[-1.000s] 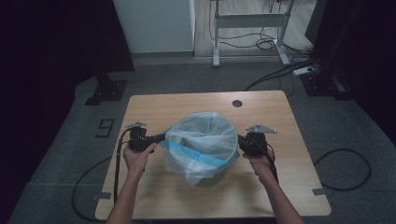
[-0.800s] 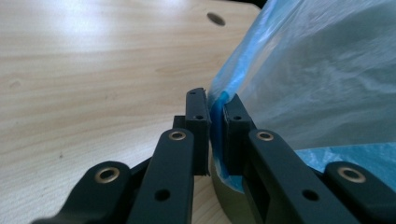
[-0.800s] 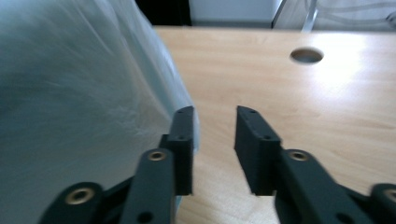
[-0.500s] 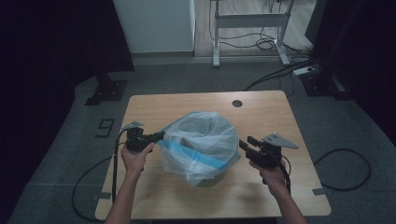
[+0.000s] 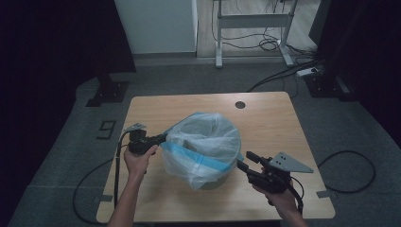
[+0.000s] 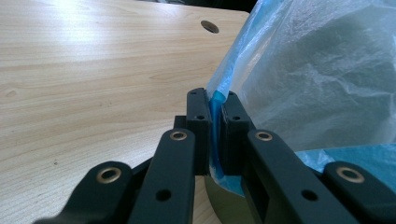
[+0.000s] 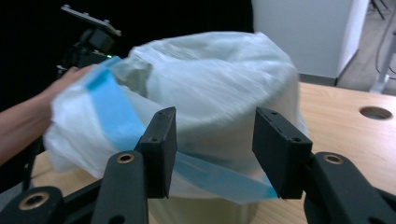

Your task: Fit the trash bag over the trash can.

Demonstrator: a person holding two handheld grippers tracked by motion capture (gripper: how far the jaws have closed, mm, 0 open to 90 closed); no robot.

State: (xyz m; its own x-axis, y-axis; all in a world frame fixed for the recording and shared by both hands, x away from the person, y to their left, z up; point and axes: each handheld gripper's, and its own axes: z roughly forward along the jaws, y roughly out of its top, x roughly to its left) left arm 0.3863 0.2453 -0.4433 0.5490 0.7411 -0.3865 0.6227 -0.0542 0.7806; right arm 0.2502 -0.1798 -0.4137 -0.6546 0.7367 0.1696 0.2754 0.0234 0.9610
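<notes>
My left gripper [image 5: 163, 139] is level at the bin's left side, hand [image 5: 138, 161] curled under it, forearm coming up from the bottom edge, jaws pinched tight on the blue-edged rim of the plastic bag [image 5: 204, 142], which is draped over the bin [image 5: 215, 182] mid-table [image 5: 265, 118]. My right gripper [image 5: 245, 161] sits off the bin's lower right, hand [image 5: 279, 198] low near the table edge, pointed up-left at the bag. Its jaws have just been opening, spread with nothing pressed between them.
</notes>
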